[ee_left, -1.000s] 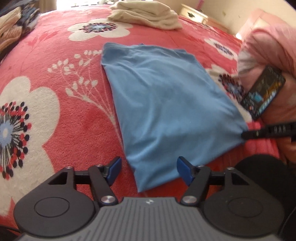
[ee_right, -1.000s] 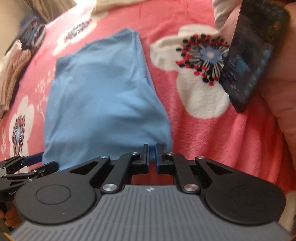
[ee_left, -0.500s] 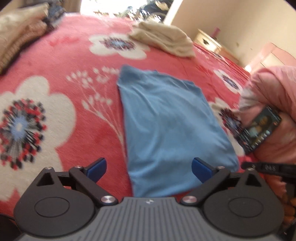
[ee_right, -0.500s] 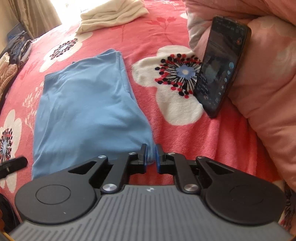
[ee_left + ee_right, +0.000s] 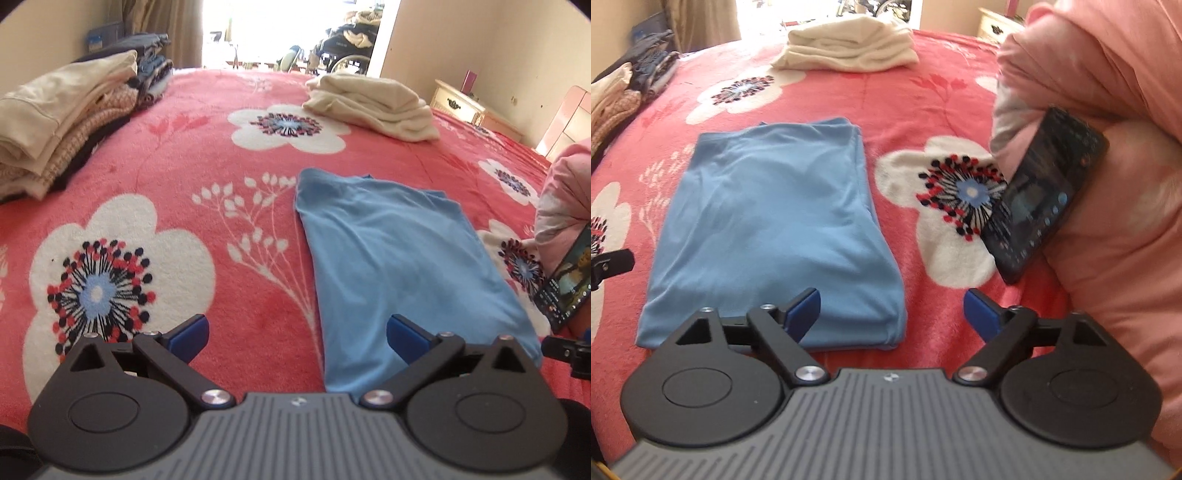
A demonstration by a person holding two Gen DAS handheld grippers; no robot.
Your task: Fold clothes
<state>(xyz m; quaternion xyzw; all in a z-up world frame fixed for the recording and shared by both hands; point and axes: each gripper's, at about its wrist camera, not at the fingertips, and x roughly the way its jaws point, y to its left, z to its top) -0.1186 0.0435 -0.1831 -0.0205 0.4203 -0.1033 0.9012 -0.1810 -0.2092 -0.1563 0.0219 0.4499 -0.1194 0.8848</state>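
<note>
A light blue garment (image 5: 399, 254) (image 5: 772, 225) lies flat on the red flowered bedspread, folded into a long panel. My left gripper (image 5: 295, 336) is open above the garment's near left corner, holding nothing. My right gripper (image 5: 892, 310) is open over the near right corner, and no cloth sits between its blue pads (image 5: 803, 308). The other gripper's black tip shows at the frame edge in each view: the right gripper (image 5: 565, 349) in the left wrist view and the left gripper (image 5: 609, 264) in the right wrist view.
A black phone (image 5: 1041, 210) (image 5: 567, 280) leans on a pink quilt (image 5: 1115, 155) right of the garment. A folded cream garment (image 5: 373, 105) (image 5: 849, 48) lies at the far side. A stack of folded clothes (image 5: 62, 118) stands far left. A nightstand (image 5: 461, 103) is beyond the bed.
My right gripper let go of the garment's corner and opened. Both grippers pulled back and rose, and the left one opened wider. The garment stays flat on the bed.
</note>
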